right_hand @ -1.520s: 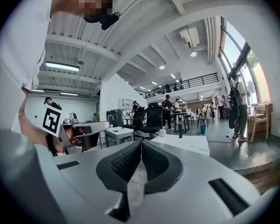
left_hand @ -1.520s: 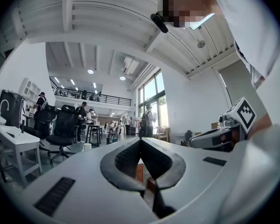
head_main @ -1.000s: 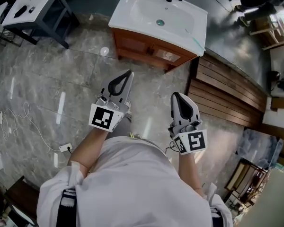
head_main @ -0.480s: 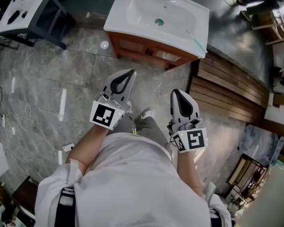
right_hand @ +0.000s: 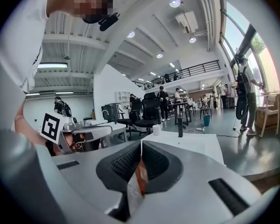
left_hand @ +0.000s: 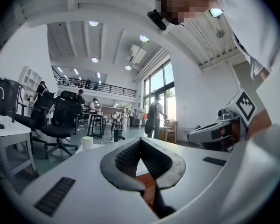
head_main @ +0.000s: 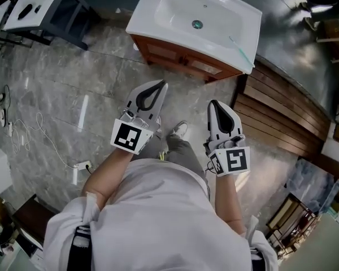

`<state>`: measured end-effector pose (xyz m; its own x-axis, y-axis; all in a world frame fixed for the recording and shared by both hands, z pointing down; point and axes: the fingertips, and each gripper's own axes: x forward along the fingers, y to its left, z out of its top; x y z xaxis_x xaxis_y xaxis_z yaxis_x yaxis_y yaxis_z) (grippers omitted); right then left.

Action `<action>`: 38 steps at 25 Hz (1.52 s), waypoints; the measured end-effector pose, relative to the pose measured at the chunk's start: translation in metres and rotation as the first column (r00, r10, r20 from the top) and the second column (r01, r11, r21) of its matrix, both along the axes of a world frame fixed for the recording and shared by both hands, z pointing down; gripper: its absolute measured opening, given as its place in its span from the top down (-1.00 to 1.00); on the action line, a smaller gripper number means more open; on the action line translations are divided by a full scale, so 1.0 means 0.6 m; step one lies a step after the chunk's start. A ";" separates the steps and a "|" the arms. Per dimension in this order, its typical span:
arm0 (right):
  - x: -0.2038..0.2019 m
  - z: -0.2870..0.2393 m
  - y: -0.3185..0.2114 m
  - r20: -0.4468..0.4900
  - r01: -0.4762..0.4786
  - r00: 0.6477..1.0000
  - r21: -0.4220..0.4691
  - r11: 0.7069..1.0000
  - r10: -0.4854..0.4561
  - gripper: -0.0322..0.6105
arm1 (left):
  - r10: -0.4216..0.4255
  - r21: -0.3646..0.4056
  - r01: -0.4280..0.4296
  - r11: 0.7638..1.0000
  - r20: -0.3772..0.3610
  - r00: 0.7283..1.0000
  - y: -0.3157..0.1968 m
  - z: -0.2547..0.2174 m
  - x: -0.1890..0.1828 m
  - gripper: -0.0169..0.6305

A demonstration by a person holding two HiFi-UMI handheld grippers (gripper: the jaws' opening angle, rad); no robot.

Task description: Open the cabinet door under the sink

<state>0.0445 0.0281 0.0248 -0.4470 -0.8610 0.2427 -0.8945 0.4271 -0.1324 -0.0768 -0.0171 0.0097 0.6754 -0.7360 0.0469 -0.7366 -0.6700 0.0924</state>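
Observation:
The vanity has a white sink (head_main: 175, 24) on a reddish wooden cabinet (head_main: 183, 61), whose doors look closed. It stands on the floor ahead of me. My left gripper (head_main: 160, 86) and right gripper (head_main: 215, 104) are held side by side in the air, well short of the cabinet, and both point towards it. Each has its jaws pressed together with nothing held. In the left gripper view the left gripper (left_hand: 140, 142) frames a strip of the cabinet (left_hand: 149, 192). The right gripper (right_hand: 140, 144) points at the sink top (right_hand: 191, 146) with its black faucet (right_hand: 179, 125).
A slatted wooden platform (head_main: 282, 109) lies right of the vanity. A dark side table (head_main: 51, 7) stands at the far left. Cables and a power strip (head_main: 82, 166) trail over the marble floor. The person's shoe (head_main: 181, 130) is between the grippers. A white cup (right_hand: 157, 129) stands on the sink.
The person's leg and shoe have stepped forward between the grippers. The vanity has shifted slightly right in view. Both grippers keep their pose and stay shut.

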 end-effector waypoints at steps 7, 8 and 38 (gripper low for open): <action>0.024 0.116 -0.063 -0.071 0.027 0.997 -0.016 1.000 -0.028 0.79 | -0.015 -0.025 0.017 1.000 0.043 0.999 -0.051 0.099 0.033 0.92; 0.022 0.141 -0.070 -0.070 0.030 0.997 -0.027 0.999 -0.032 0.79 | -0.020 -0.032 0.022 0.999 0.054 0.998 -0.059 0.121 0.032 0.92; -0.012 0.753 -0.257 -0.128 -0.011 0.992 -0.161 0.987 -0.010 0.77 | 0.046 -0.112 -0.033 0.993 0.109 0.993 -0.191 0.637 0.046 0.92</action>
